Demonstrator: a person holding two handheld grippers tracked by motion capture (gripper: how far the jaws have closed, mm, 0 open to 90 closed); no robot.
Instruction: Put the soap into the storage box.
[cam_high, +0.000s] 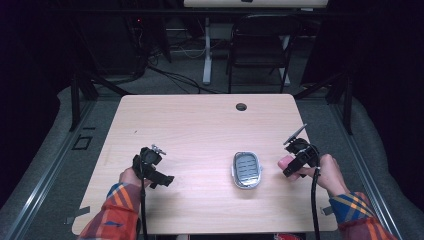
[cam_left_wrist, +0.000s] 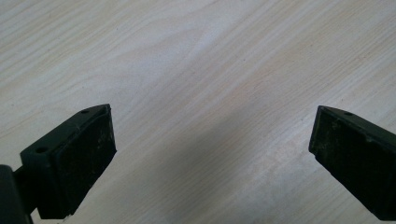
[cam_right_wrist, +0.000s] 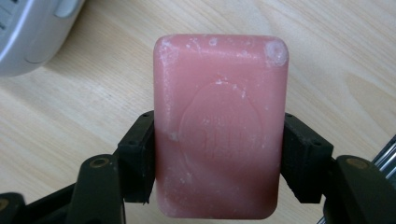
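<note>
Two grippers work one table (cam_high: 200, 120). The left gripper (cam_left_wrist: 212, 154) hangs with jaws spread wide over bare wood. Between both grippers lies one grey soap dish (cam_high: 247, 169). The right gripper (cam_right_wrist: 219, 158) pinches one pink soap bar (cam_right_wrist: 220, 126), just right of the dish.
</note>
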